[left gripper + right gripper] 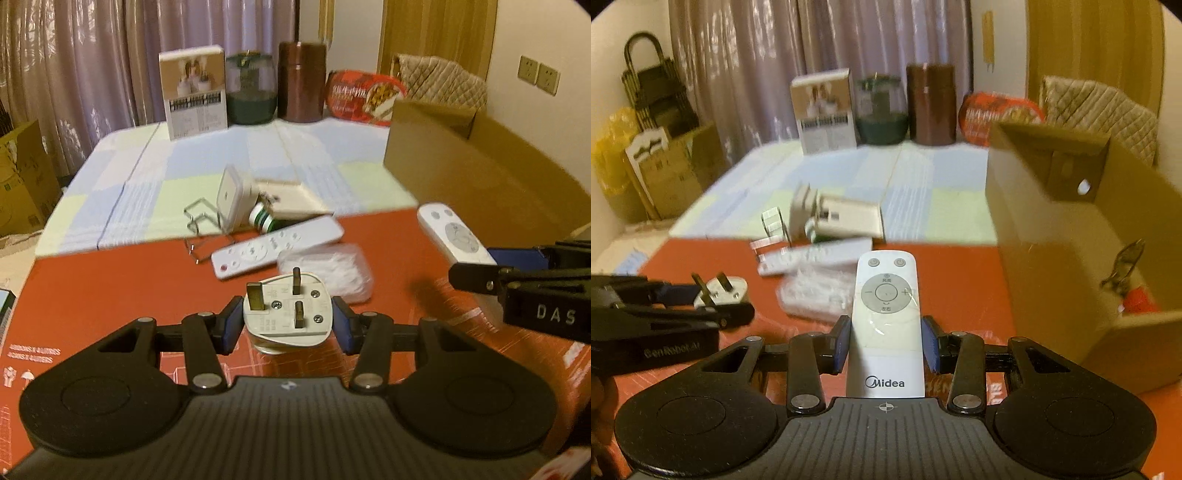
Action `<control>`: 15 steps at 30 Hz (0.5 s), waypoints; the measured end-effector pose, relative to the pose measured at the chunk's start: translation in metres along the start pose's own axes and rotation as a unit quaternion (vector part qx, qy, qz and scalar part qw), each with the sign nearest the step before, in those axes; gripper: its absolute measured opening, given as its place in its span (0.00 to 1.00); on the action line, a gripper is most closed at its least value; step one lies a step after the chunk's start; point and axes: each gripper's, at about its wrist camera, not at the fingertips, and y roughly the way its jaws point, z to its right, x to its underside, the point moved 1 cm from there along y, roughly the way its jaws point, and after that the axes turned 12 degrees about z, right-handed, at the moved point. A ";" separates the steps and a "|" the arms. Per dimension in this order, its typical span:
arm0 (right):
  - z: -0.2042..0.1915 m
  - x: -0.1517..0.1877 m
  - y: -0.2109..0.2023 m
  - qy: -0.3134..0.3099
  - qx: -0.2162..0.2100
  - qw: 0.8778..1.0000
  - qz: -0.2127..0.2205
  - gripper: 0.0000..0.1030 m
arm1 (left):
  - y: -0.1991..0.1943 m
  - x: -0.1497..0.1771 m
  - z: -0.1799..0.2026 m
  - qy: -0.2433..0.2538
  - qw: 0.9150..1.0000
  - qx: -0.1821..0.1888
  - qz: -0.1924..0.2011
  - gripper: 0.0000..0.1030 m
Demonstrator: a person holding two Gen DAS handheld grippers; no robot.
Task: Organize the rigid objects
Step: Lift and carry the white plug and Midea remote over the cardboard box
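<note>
Two grippers are seen, and each is closed on one thing. A white plug (286,314) is held by the left gripper (286,319), with a blue pad pressed on each side and the three metal pins pointing up. A white Midea remote (885,332) is held by the right gripper (886,341), squeezed between its two blue pads, with the buttons facing up. Both things are held above a red mat (110,288). Just past the plug, a clear bag of white bits (328,269) is seen lying on the mat. A long white remote (275,245) is laid beside it. A bent wire stand (201,221) and a white square box (231,201) are found farther back. A big cardboard box (1071,258) is set at the right, with its top open. Far back, a brown tin (301,81) and a green jar (251,88) are lined up by the curtain (92,55).
</note>
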 end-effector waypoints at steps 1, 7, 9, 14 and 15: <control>0.000 -0.007 -0.007 0.000 0.000 1.000 0.008 0.36 | -0.005 -0.005 0.003 0.000 1.000 0.000 0.002 0.44; 0.016 -0.051 -0.048 0.013 0.014 0.999 0.049 0.36 | -0.029 -0.038 0.034 0.006 0.999 0.021 0.025 0.44; 0.027 -0.062 -0.060 0.014 0.023 0.998 0.058 0.36 | -0.034 -0.050 0.050 0.010 0.999 0.035 0.033 0.43; 0.071 -0.087 -0.082 0.026 0.060 0.995 0.072 0.36 | -0.038 -0.079 0.093 0.021 0.995 0.078 0.052 0.44; 0.081 -0.090 -0.086 0.027 0.068 0.995 0.073 0.36 | -0.037 -0.085 0.104 0.023 0.994 0.088 0.055 0.44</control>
